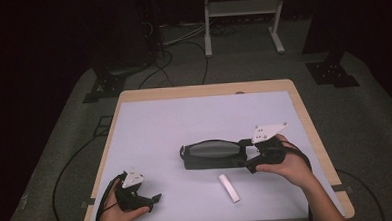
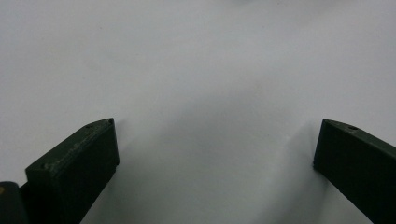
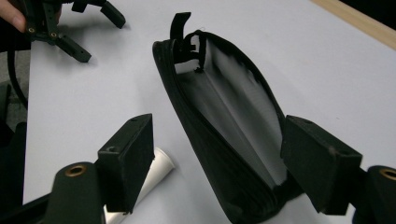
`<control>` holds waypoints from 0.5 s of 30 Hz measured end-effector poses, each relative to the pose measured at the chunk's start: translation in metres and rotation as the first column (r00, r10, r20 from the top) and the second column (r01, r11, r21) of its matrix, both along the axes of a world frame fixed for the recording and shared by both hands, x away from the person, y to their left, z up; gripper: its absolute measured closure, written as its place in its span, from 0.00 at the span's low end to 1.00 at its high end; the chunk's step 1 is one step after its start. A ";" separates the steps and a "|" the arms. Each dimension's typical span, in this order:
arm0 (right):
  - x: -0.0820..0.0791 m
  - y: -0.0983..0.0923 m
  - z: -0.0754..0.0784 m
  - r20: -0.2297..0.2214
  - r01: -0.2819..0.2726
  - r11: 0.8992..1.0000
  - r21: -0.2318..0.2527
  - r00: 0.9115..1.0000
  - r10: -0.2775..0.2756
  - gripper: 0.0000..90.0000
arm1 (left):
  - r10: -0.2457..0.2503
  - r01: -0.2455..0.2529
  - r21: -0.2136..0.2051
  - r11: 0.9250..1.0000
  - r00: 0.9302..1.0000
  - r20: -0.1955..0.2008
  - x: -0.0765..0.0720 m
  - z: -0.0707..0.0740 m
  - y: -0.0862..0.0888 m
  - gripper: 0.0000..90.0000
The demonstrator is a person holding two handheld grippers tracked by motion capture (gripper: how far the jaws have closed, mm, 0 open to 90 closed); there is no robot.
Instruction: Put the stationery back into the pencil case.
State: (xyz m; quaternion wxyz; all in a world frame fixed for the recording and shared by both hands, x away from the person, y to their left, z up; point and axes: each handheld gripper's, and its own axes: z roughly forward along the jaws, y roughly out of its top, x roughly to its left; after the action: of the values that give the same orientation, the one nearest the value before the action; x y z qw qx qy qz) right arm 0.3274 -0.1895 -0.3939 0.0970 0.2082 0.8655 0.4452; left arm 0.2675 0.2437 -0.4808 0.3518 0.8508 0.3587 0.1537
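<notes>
White sheeting covers the wooden table (image 1: 304, 111), and a black zippered pouch (image 1: 211, 155) lies open near its middle. At the pouch's right end the right gripper (image 3: 219, 158) stands with jaws spread around that end, pads not pressing; a white tube (image 1: 229, 187) lies just in front of the pouch. Well to the pouch's left and nearer the person, the left gripper (image 2: 215, 154) has its jaws wide apart over bare sheeting.

The left gripper (image 2: 215, 154) hangs wide apart over bare white table (image 2: 196, 70).

we see the white table (image 1: 184, 121) lit from above, the room around it dark. soft shadows spread beside the black pouch (image 3: 224, 140); nearby jaws look slightly blurred, perhaps out of focus.
</notes>
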 end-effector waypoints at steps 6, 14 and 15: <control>-0.008 -0.014 -0.001 0.010 0.027 1.000 0.013 1.000 -0.027 0.28 | 0.000 0.000 0.000 1.000 1.000 0.000 0.000 0.000 0.000 0.00; -0.022 -0.020 -0.012 -0.004 0.059 0.998 0.000 0.998 -0.059 0.28 | -0.002 0.002 0.004 1.000 1.000 0.000 0.000 0.000 0.000 0.00; -0.023 -0.020 -0.014 -0.006 0.060 0.998 0.000 0.998 -0.060 0.28 | -0.002 0.002 0.004 1.000 1.000 0.000 0.000 0.000 0.000 0.00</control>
State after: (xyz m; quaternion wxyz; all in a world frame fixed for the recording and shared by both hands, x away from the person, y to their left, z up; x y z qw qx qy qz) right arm 0.3041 -0.2094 -0.4078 0.1078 0.2353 0.8591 0.4416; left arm 0.2676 0.2439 -0.4807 0.3505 0.8518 0.3575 0.1542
